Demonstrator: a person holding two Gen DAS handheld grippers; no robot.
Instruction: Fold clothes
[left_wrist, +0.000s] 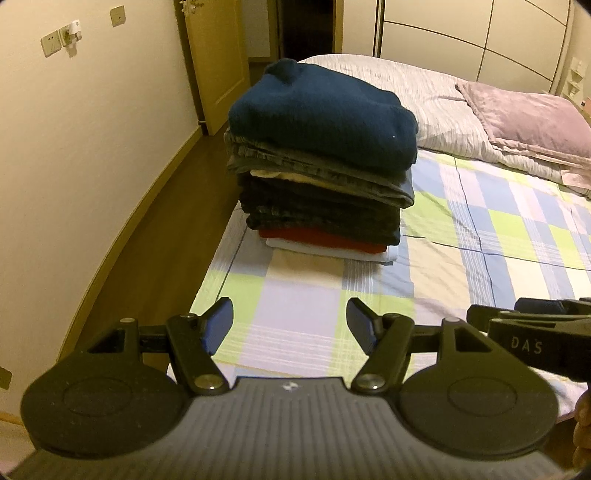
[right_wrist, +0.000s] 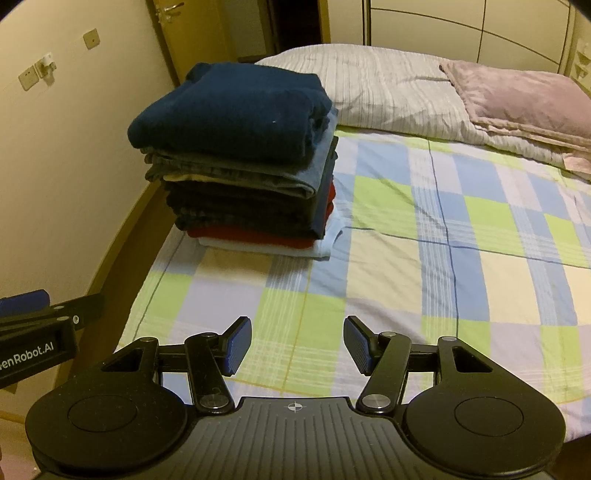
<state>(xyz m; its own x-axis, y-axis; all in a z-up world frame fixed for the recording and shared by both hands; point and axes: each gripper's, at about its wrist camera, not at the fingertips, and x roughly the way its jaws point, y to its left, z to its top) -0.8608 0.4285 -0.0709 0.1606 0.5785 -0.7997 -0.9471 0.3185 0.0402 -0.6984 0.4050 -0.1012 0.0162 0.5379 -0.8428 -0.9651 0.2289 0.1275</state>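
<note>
We see both grippers standing side by side above the near end of the bed, each with its jaws apart and nothing between them. The left gripper (left_wrist: 290, 325), black with blue ribbed pads, hangs over the checked sheet near the bed's left edge, touching no cloth that we can make out; its pads are spread wide. The right gripper (right_wrist: 297, 345), of the same make, is just beside it on its right, its pads likewise well separated and empty over the sheet. In each wrist view the other tool's black arm pokes in from the side.

Beneath them we find the large bed, spread with a checked sheet (right_wrist: 424, 258) in green, blue, lilac and cream squares. At the far end lies a pale striped quilt (right_wrist: 388, 85), with a mauve pillow (right_wrist: 517, 99) resting on it towards the right.

The task's clothes stand as a tall pile of folded garments (right_wrist: 240, 177) on the sheet, by the bed's left edge and well apart from both grippers. A thick dark blue knitted sweater (left_wrist: 325, 114) tops it; under that we count grey, cream, black, red and white folded layers.

Around the bed we note a cream wall with switch plates on the left, a brown wooden floor (left_wrist: 147, 229), a light wooden door (left_wrist: 218, 62) and pale wardrobe panels (left_wrist: 480, 33) behind.
</note>
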